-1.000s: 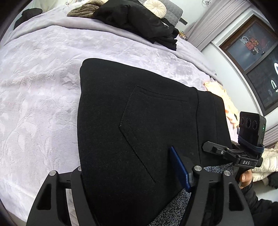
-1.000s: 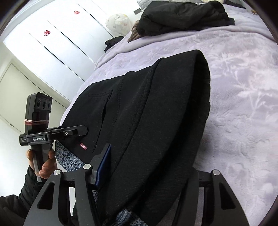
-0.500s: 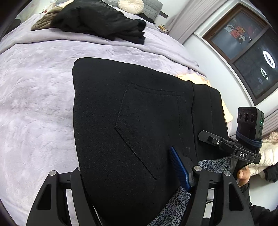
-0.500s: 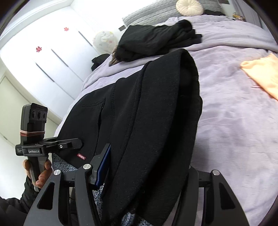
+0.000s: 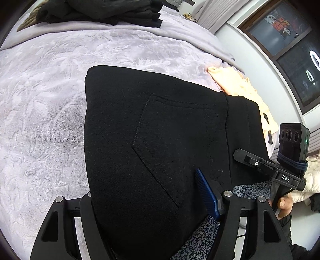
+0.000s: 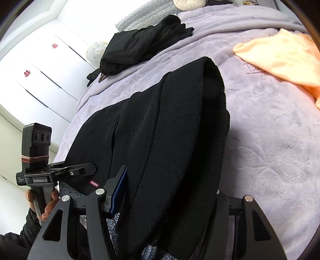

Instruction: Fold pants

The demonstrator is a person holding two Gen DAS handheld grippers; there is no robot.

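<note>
Since the earlier frames both tools had swung with the pants: the peach garment point(image 6: 280, 54) came into the right wrist view at 2 o'clock, and the black clothes pile point(image 5: 104, 10) slid up to the 12 o'clock edge of the left view. Grips unchanged.

Left tool point(image 5: 152, 210) was clamped on the black pants point(image 5: 152, 144), fabric filling the gap between its fingers, blue pad point(image 5: 206, 192) pressed on the cloth at 5 o'clock. Back pocket stitching faced the camera at centre. Speckled grey lining point(image 5: 200, 238) showed at 6 o'clock below the pad.

Right tool point(image 6: 166, 204) was likewise closed on the pants point(image 6: 170, 140), thick folded layers bunched between its fingers, blue pad point(image 6: 118, 192) at 7 o'clock. A small red label point(image 6: 94, 183) sat on the pants near that pad.

The pants were folded, held at the near edge by both tools, far end lying on the lilac embossed blanket point(image 5: 40, 120) of the bed. Whether the near end touched the bed I couldn't tell.

The other handheld unit appeared at 4 o'clock in the left view and 8 o'clock in the right view. White wardrobe doors point(image 6: 46, 66) stood at 10 o'clock, a dark window point(image 5: 296, 46) at 2 o'clock in the left view.
</note>
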